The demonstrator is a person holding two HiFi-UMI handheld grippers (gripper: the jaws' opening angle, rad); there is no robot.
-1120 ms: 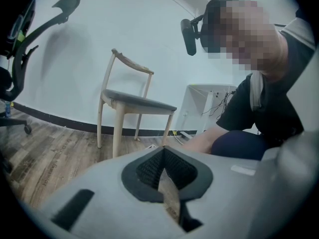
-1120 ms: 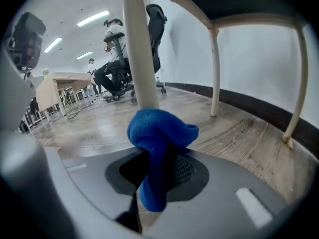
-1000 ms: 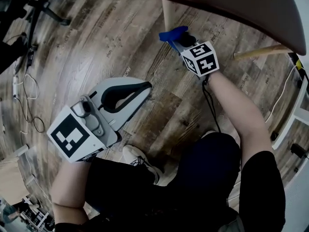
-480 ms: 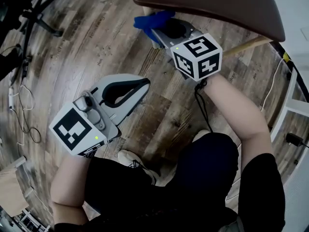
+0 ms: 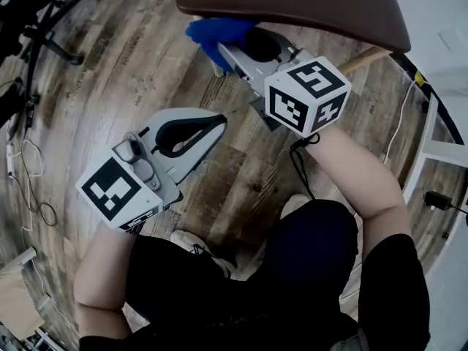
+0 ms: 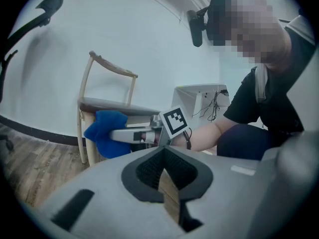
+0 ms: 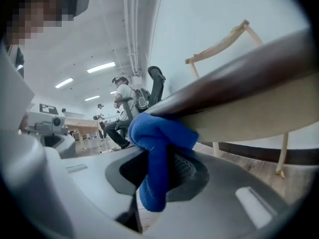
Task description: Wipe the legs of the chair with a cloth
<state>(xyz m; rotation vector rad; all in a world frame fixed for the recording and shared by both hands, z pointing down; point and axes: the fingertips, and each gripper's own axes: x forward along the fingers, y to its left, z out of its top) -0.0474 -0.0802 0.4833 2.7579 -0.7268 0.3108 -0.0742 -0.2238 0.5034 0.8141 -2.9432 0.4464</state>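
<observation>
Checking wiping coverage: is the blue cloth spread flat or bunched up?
Bunched: the blue cloth is a wad clamped in the right gripper, one end hanging down.

Lighting and picture quality: even, moderately bright indoor light.
Ceiling strip lights (image 7: 102,67) burned as white bars; faint sheen on the wood floor (image 5: 110,72), shadows soft. Both gripper views were heavily fisheyed with black rounded corners; the left gripper (image 6: 163,156) and right gripper (image 7: 158,158) lay soft, out of focus near the lens. Head view bowed at edges, otherwise sharp.
</observation>
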